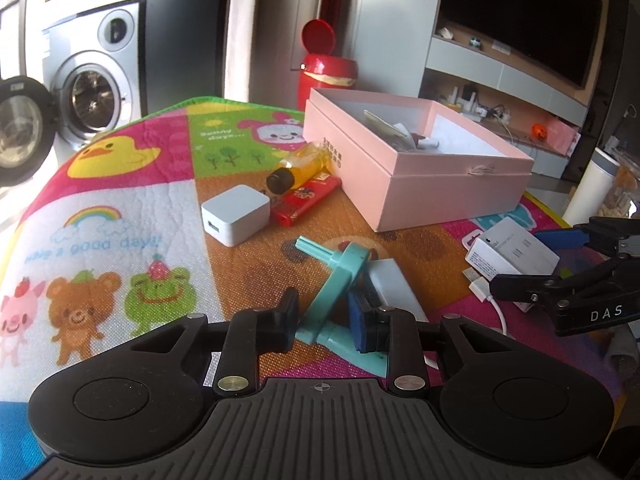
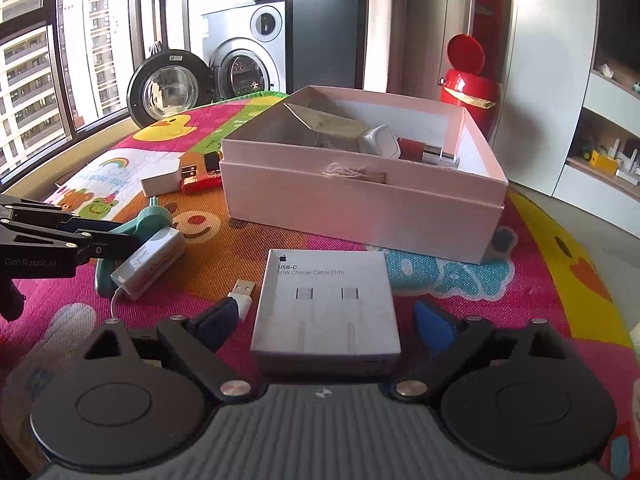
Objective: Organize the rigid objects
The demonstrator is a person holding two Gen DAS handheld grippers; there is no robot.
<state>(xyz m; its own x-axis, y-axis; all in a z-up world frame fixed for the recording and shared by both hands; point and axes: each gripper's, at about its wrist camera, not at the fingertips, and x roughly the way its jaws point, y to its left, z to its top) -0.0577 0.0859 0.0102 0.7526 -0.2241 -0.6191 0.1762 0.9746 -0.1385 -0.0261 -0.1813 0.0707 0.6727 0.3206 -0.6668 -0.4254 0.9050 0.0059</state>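
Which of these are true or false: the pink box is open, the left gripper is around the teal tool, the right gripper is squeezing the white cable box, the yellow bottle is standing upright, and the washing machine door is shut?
1. The pink box is open. True.
2. The left gripper has the teal tool between its fingers. True.
3. The right gripper squeezes the white cable box. False: its fingers stand apart on either side, with gaps.
4. The yellow bottle stands upright. False: it lies on its side by the pink box.
5. The washing machine door is shut. False: it hangs open.
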